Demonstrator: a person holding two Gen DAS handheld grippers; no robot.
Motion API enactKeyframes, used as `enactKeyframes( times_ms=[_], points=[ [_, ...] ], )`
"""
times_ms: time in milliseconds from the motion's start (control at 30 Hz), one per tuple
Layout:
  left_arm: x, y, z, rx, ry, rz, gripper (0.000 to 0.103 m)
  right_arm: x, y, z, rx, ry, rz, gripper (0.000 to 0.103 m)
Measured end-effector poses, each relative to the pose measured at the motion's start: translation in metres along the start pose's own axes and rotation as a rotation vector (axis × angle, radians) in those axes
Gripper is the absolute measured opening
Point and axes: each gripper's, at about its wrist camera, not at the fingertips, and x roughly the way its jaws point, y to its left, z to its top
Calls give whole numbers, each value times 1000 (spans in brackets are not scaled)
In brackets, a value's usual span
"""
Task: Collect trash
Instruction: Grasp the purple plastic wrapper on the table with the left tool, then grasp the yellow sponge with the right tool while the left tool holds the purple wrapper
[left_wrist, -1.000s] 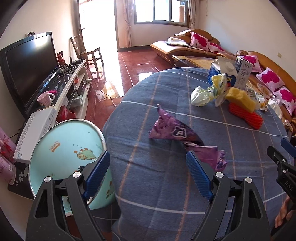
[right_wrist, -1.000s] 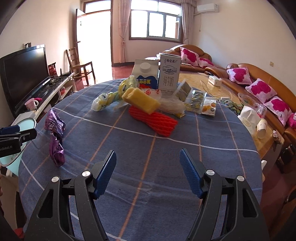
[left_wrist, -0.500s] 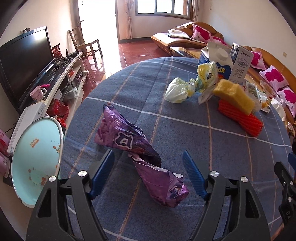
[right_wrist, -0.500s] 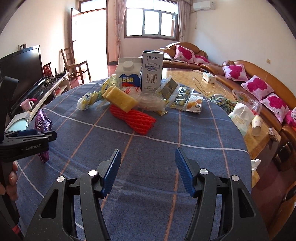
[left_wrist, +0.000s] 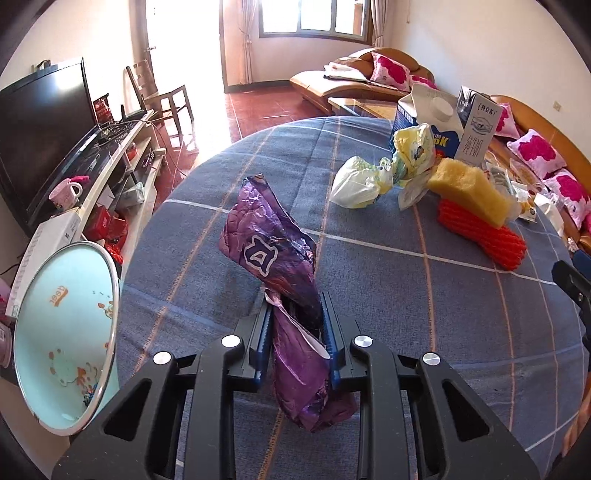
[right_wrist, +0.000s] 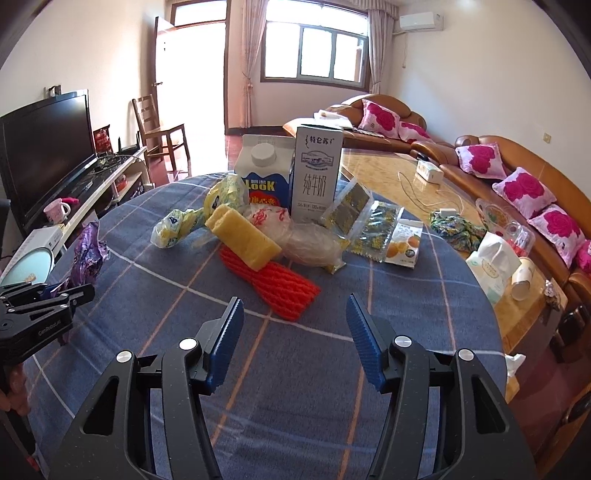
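Our left gripper (left_wrist: 294, 325) reaches out low over the table (left_wrist: 406, 295), its 2 blue pads pinched tight on the twisted waist of the purple wrapper (left_wrist: 273, 254). The wrapper's upper half rises toward 12 o'clock from the pads, and its lower half hangs down toward 6 o'clock between the black arms. From our right wrist view the same gripper shows at 9 o'clock, with fingers (right_wrist: 11, 384) of the hand gripping it at the frame's left edge.

Our right gripper (right_wrist: 293, 323) hovers level above the cloth with its pads spread wide and nothing between them. The red foam net (right_wrist: 269, 284) lies just beyond them at 12 o'clock.

Counted on the table: 1 purple wrapper, 1 red foam net, 1 yellow sponge (right_wrist: 242, 240) lying across the net, 2 cartons (right_wrist: 291, 177) upright side by side at 12 o'clock, 1 yellow-white bag (left_wrist: 380, 173) twisted in its middle, and 1 clear bag (right_wrist: 310, 243) beside the sponge. To the right of the cartons we count at least 3 flat snack packets (right_wrist: 373, 229), overlapping, so the number is unsure. Off the table edge at 8 o'clock in the left view stands 1 pale blue basin (left_wrist: 62, 332).
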Motion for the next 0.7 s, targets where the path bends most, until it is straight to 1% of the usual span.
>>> enactKeyframes(
  times_ms=[133, 267, 333, 400, 533, 600, 633, 667, 700],
  points=[
    [-10, 10, 6, 16, -21, 13, 24, 17, 10, 17, -74, -13, 26, 58],
    [-24, 21, 16, 41, -67, 36, 24, 37, 29, 31, -204, -29, 51, 58],
    [-27, 27, 21, 36, -69, 29, 24, 49, 36, 37, -252, -31, 50, 58],
    [-32, 32, 24, 36, -76, 32, 24, 61, 41, 42, -271, -25, 47, 59],
    [-35, 37, 25, 39, -77, 23, 24, 87, 41, 45, -274, 27, 61, 60],
    [-35, 39, 24, 41, -72, 26, 24, 94, 42, 44, -273, 45, 61, 40],
    [-34, 41, 24, 39, -70, 27, 24, 96, 41, 43, -263, 57, 71, 39],
    [-34, 42, 24, 35, -67, 28, 24, 95, 40, 43, -249, 58, 82, 36],
    [-33, 43, 24, 32, -66, 28, 24, 93, 39, 43, -241, 55, 91, 35]
  ],
)
